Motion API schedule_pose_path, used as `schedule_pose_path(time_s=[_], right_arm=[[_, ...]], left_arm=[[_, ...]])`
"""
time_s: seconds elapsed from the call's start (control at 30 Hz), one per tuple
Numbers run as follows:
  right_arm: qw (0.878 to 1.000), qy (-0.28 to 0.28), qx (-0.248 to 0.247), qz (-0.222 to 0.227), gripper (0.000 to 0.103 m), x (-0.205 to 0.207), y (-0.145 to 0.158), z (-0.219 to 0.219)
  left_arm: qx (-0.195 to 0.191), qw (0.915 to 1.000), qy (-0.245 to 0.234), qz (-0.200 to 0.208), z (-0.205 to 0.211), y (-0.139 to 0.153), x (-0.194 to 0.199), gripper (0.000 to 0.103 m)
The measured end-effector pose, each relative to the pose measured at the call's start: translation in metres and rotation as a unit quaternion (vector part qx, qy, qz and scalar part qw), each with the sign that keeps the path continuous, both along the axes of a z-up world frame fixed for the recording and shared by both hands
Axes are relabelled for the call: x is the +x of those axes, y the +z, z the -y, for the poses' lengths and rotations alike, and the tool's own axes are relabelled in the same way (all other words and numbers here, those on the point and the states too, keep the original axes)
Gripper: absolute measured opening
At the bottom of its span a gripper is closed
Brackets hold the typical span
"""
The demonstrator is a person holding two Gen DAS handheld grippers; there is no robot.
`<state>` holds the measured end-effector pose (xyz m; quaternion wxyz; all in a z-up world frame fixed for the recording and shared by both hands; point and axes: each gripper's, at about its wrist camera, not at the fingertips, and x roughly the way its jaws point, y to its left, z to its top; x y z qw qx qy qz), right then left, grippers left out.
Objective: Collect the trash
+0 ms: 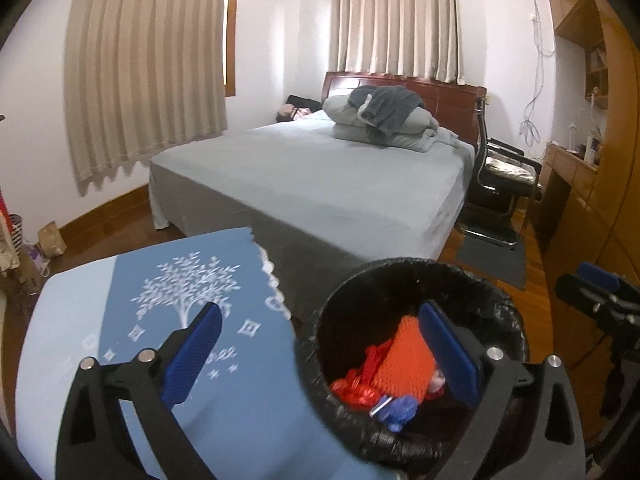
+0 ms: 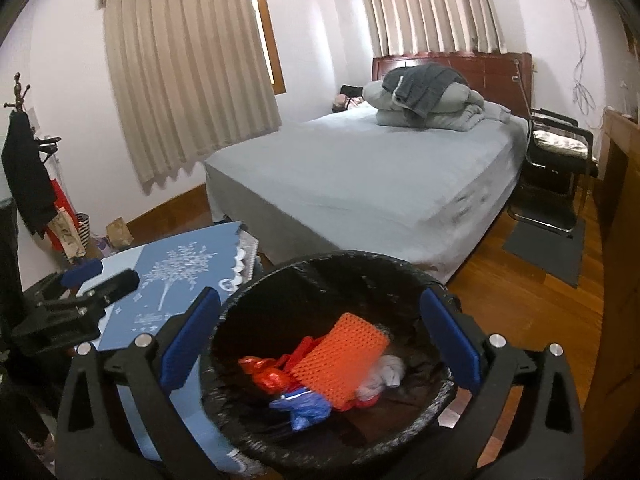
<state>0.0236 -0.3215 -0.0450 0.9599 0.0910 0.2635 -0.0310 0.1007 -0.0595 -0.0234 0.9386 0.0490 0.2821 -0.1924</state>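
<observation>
While both blue-padded black grippers stand with jaws spread wide and nothing between them, the left gripper (image 1: 320, 360) straddles the near rim of the round black-lined trash bin (image 1: 400, 268) and the right gripper (image 2: 320, 344) hovers over its mouth. Inside lie an orange mesh foam sleeve (image 2: 340, 356), red foil wrappers (image 2: 268, 376), a crumpled blue wrapper (image 2: 304, 408) and white tissue (image 2: 384, 376). At nine o'clock from the bin sits a blue tree-patterned tablecloth (image 1: 180, 280); at twelve o'clock, a grey-sheeted bed (image 2: 360, 176).
</observation>
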Motion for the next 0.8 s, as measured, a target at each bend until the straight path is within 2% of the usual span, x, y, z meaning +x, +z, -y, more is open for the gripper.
schedule_pose_path(time_s=[0.23,0.47,0.8], right_arm=[[1.000,0.003,0.006,0.000,0.097,-0.021,0.009,-0.020],[1.000,0.018,-0.010,0.001,0.097,-0.038,0.017,-0.040],[0.999,0.028,-0.017,-0.002,0.097,-0.049,0.020,-0.055]], left_arm=[[0.007,0.9999,0.007,0.007,-0.016,0.004,-0.033,0.097],[0.006,0.9998,0.008,0.019,-0.024,0.015,-0.061,0.097],[0.002,0.9994,0.018,0.028,-0.035,0.021,-0.080,0.097]])
